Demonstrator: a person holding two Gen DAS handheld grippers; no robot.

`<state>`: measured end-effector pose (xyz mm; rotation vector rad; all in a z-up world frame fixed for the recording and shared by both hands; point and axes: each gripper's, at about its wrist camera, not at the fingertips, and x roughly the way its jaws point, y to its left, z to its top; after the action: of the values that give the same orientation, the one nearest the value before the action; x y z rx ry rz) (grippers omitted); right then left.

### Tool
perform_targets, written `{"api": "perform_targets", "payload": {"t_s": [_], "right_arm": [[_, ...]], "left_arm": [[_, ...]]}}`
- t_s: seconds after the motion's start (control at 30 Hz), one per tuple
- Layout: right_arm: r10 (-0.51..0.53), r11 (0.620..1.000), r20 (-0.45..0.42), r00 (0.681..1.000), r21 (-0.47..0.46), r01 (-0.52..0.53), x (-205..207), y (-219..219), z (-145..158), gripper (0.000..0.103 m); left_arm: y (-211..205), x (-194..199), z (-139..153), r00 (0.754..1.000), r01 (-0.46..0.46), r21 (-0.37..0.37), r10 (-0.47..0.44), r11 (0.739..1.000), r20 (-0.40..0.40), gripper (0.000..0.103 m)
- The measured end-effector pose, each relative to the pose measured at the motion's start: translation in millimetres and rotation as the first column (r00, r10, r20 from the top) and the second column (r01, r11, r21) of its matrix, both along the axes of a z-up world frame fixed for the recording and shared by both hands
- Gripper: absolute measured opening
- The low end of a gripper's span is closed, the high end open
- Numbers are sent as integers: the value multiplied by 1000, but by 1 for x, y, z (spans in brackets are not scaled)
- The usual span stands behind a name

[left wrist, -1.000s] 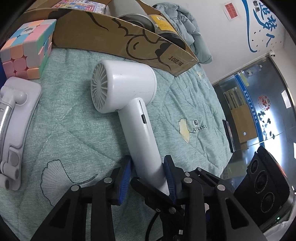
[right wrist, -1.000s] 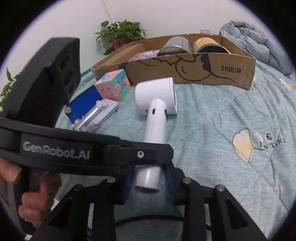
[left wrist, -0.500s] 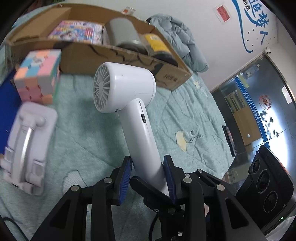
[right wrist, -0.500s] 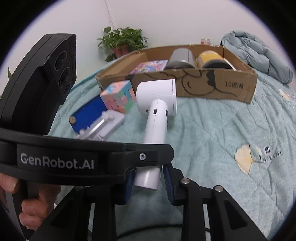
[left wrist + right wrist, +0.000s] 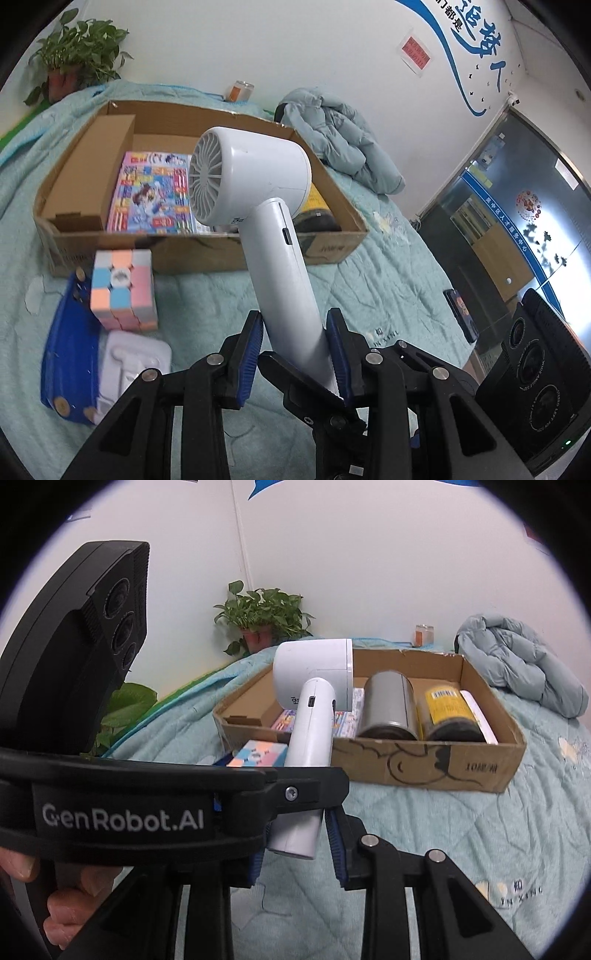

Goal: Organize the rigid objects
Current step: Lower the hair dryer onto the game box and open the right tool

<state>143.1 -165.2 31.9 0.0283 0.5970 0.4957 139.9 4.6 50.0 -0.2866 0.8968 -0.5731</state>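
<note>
Broadly, by size: quilted teal bedspread (image 5: 369, 280), soft, stitched in diamonds, covering the whole surface. Shallow cardboard box (image 5: 424, 771), rectangular, open-topped, brown with a black line drawing on its near wall; it holds a glossy picture book (image 5: 151, 195), a grey metal can (image 5: 388, 709) and a yellow-labelled can (image 5: 448, 710), both cylinders lying on their sides. Puffy pale-blue jacket (image 5: 343, 140), crumpled beyond the box. White hair dryer (image 5: 258, 184), smooth plastic, round barrel with a ribbed rear grille, raised clear of the bedspread in front of the box. Left gripper (image 5: 295, 339) and right gripper (image 5: 295, 834), black with blue ridged pads, both pinch its handle. Pastel puzzle cube (image 5: 123, 288), just before the box.
</note>
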Motion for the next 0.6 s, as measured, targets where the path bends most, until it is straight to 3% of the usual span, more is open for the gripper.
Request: {"api": "perform_targets", "payload": {"t_s": [0.3,0.6], "right_arm": [[18,999,24,1000,31,-18,42,21,20,28],[46,998,-76,996,54,-42,111,44,28,28]], "left_arm": [[22,49,32,998,-41,29,39,999,45,32],[54,124,36,997,-78,51,77,996,14,32]]}}
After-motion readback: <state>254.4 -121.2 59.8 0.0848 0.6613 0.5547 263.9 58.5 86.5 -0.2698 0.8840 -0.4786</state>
